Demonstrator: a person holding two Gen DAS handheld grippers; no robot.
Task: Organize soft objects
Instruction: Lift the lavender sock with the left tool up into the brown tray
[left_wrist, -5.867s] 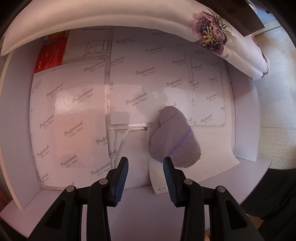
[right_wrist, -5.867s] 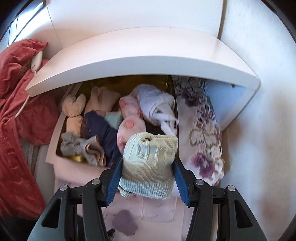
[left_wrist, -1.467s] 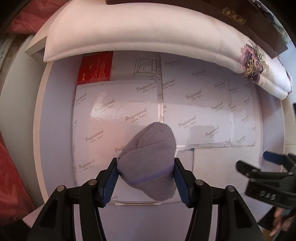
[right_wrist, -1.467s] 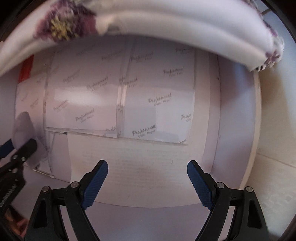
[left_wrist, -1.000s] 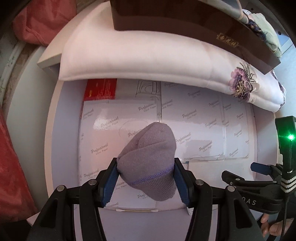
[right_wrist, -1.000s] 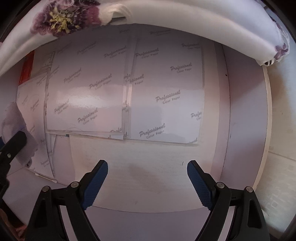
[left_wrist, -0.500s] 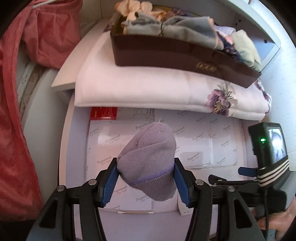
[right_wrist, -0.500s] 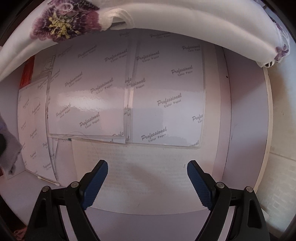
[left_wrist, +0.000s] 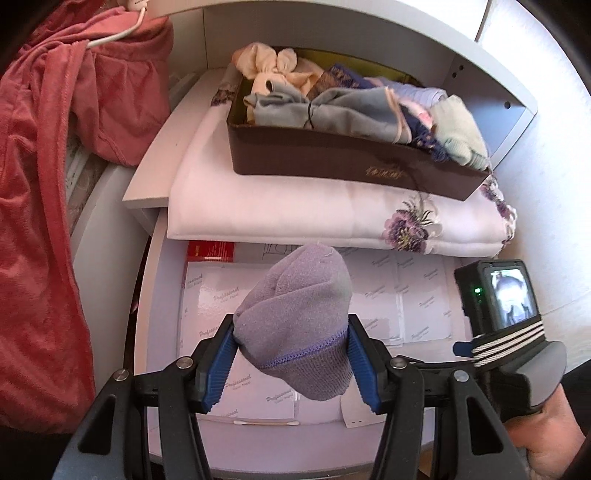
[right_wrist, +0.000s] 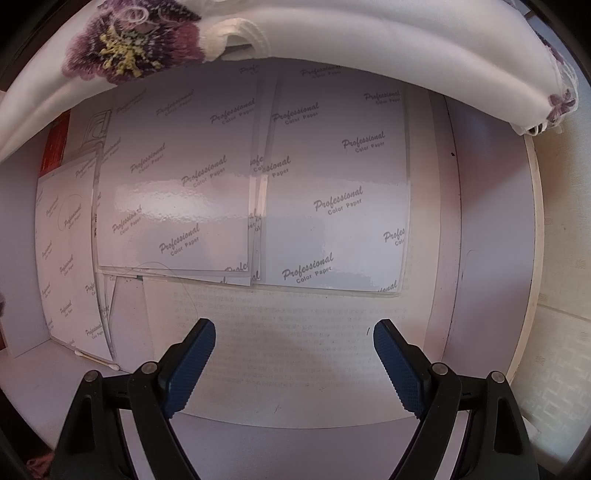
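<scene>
My left gripper (left_wrist: 291, 354) is shut on a rolled grey-purple sock (left_wrist: 295, 321) and holds it in the air in front of the lower shelf. Above it a dark brown box (left_wrist: 343, 162) full of rolled socks rests on a folded white floral cloth (left_wrist: 295, 214). A pale green sock (left_wrist: 458, 133) lies at the box's right end. My right gripper (right_wrist: 293, 354) is open and empty, low over the sheets of glossy paper (right_wrist: 332, 206) on the lower shelf. Its body also shows at the right of the left wrist view (left_wrist: 495, 332).
A red garment (left_wrist: 48, 184) hangs at the left beside the shelf unit. A red packet (left_wrist: 210, 251) lies at the back left of the lower shelf. A cotton swab (left_wrist: 266, 422) lies near the shelf's front edge. The floral cloth (right_wrist: 258, 37) overhangs the lower shelf.
My left gripper has risen and pulled back with the grey-purple sock, so the brown box of socks is now in view. My right gripper has stayed open over the paper, nearly still.
</scene>
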